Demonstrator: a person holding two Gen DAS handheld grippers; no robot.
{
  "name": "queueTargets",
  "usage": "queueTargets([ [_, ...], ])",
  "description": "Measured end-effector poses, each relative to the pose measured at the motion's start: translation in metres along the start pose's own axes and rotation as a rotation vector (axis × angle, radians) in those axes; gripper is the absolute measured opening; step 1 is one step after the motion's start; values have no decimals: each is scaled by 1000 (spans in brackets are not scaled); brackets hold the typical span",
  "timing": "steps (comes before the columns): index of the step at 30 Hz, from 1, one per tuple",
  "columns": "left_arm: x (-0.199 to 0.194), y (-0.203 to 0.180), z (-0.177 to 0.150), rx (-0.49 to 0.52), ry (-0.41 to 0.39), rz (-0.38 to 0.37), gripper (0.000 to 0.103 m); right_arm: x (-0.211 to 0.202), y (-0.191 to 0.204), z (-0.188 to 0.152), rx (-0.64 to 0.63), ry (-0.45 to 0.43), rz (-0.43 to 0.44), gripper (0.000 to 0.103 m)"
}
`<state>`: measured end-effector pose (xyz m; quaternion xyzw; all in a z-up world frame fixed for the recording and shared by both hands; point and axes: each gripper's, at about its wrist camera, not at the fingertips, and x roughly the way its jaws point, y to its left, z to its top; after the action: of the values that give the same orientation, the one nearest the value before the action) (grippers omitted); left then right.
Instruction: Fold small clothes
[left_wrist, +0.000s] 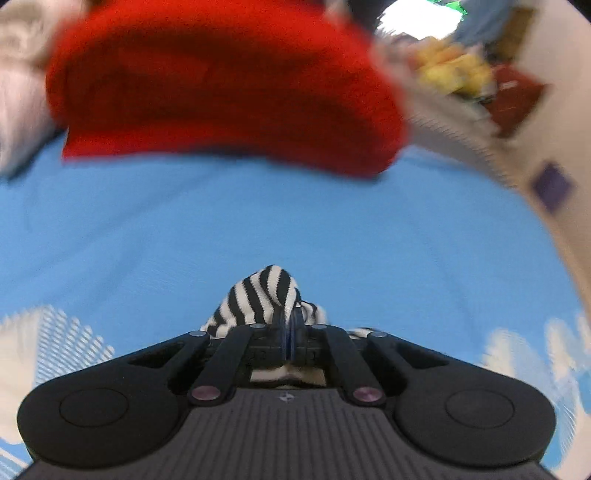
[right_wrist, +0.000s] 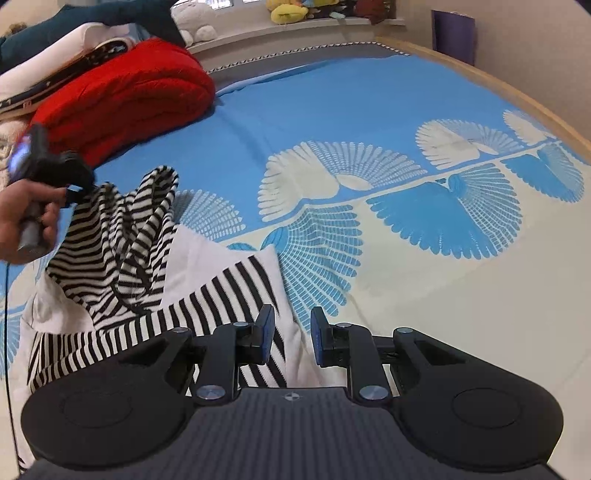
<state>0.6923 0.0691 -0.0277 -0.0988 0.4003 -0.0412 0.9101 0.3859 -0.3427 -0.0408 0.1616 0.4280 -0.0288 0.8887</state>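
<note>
A small black-and-white striped garment (right_wrist: 122, 236) with white panels lies on the blue bedspread (right_wrist: 332, 122) at the lower left of the right wrist view. My left gripper (left_wrist: 290, 314) is shut on a bunched striped part of it (left_wrist: 258, 295) and lifts that part off the bed; it also shows in the right wrist view (right_wrist: 72, 188), held in a hand. My right gripper (right_wrist: 291, 332) is open and empty, hovering over the garment's near white edge (right_wrist: 295, 354).
A folded red garment (right_wrist: 122, 92) lies at the far left of the bed, also large in the left wrist view (left_wrist: 221, 81). White and dark clothes (right_wrist: 55, 40) are piled behind it. Plush toys (right_wrist: 288, 13) sit on a ledge. The bed's wooden edge (right_wrist: 498, 85) runs at right.
</note>
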Motion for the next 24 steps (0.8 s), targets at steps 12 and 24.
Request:
queueTargets([
  [12,-292,-27,-256,322,81,-409,5,-35,-17,4,121,-115,47,22],
  [24,-214,94,-266,-413,190,-108,36,1,8,-18,179,146,253,46],
])
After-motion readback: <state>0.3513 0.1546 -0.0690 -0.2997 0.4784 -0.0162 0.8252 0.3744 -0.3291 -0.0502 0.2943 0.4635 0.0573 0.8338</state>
